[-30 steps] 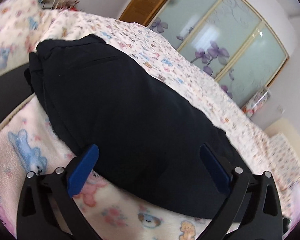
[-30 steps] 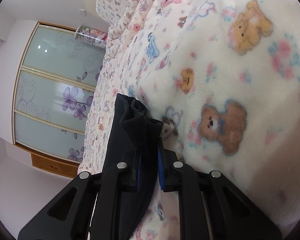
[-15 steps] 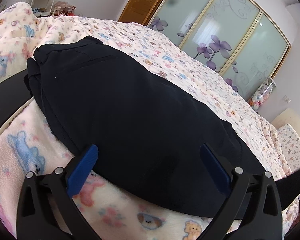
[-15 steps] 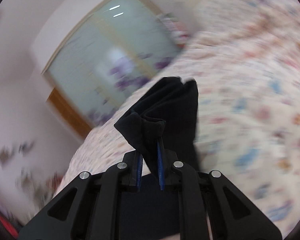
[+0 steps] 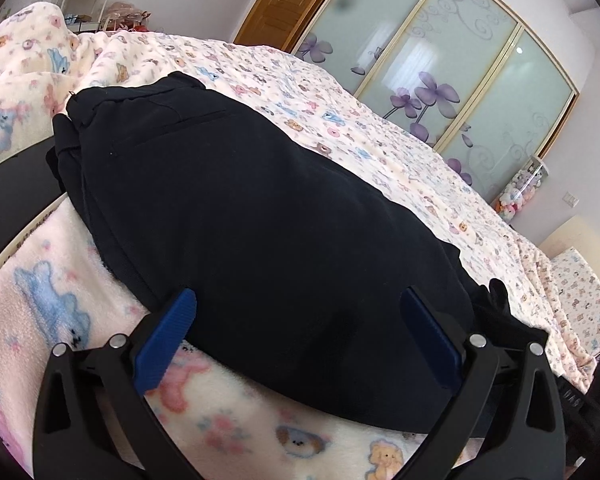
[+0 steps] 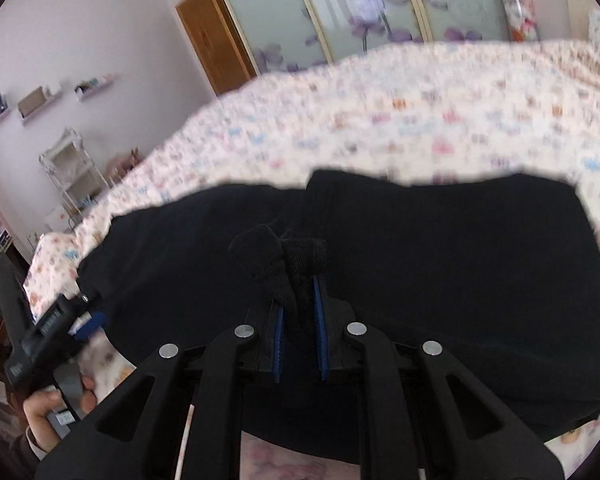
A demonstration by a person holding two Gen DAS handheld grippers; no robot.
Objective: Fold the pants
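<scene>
Pants (image 5: pixel 260 216) lie lengthwise along the bed (image 5: pixel 340 112); right claw (image 6: pixel 300 320), clenched on their hem, hangs above them, left claw (image 5: pixel 300 332) released.

Left gripper (image 5: pixel 300 334) jaws spread wide; right gripper (image 6: pixel 300 312) jaws clamped.

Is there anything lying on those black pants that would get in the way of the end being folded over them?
Nothing visible does. The right gripper is shut on a bunch of the pants, and the dark cloth spread on the blanket looks bare on top. The open left gripper sits at their near edge.
</scene>
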